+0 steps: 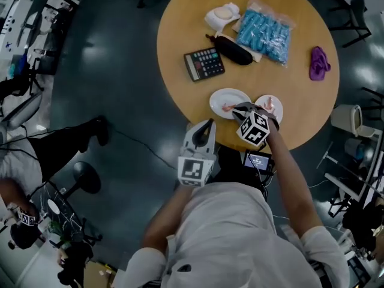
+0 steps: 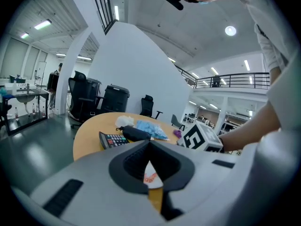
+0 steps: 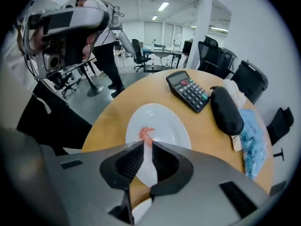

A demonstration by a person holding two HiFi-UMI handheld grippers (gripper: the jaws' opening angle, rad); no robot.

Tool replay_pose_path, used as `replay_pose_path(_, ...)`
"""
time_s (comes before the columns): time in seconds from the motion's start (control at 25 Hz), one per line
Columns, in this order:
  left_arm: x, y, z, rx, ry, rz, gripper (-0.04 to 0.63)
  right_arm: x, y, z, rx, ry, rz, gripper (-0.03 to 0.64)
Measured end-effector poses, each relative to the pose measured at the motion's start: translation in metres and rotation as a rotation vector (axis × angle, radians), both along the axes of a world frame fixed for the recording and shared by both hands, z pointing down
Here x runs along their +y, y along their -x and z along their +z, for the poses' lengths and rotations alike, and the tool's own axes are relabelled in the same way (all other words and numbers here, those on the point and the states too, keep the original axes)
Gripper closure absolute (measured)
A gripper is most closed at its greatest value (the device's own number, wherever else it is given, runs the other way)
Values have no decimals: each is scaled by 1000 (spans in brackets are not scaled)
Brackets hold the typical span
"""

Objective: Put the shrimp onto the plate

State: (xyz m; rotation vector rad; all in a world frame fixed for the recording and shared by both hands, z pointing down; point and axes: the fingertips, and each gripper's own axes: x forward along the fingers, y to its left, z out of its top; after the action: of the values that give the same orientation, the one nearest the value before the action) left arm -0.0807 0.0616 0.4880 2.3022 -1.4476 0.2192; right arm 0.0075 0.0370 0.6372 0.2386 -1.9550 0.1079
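In the right gripper view the lower end of the pink curled shrimp runs in behind the tips of the right gripper. Whether the narrowly parted jaws pinch it, or it merely lies on the white round ceramic plate, cannot be told. Beneath the jaws shows a white sliver, too little to identify. In the head view that gripper's marker cube covers the near rim of the second white plate. The pink scrap on it is too small to make out. The left gripper hides the near part of the round wooden table behind its grey body, leaving only a wedge of plate and shrimp.
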Motion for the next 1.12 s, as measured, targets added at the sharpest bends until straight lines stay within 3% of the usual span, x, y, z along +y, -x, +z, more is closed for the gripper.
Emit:
replay_pose_path(0.08, 1, 6, 1, 13, 9, -14, 588, 1, 4, 4, 30, 16, -44, 503)
replay_pose_path(0.28, 4, 21, 7, 3, 11, -17, 588, -5, 6, 19, 120, 14, -137, 497)
replay_pose_path(0.52, 3, 30, 8, 7, 15, -30, 588, -7, 7, 30, 147, 59, -154, 500)
replay_pose_path(0.76, 1, 29, 9, 11, 14, -28, 588, -8, 10, 30, 112, 73, -89, 561)
replay_pose_path(1.12, 1, 4, 4, -4, 12, 30, 588, 4, 2, -8, -45, 24, 64, 566)
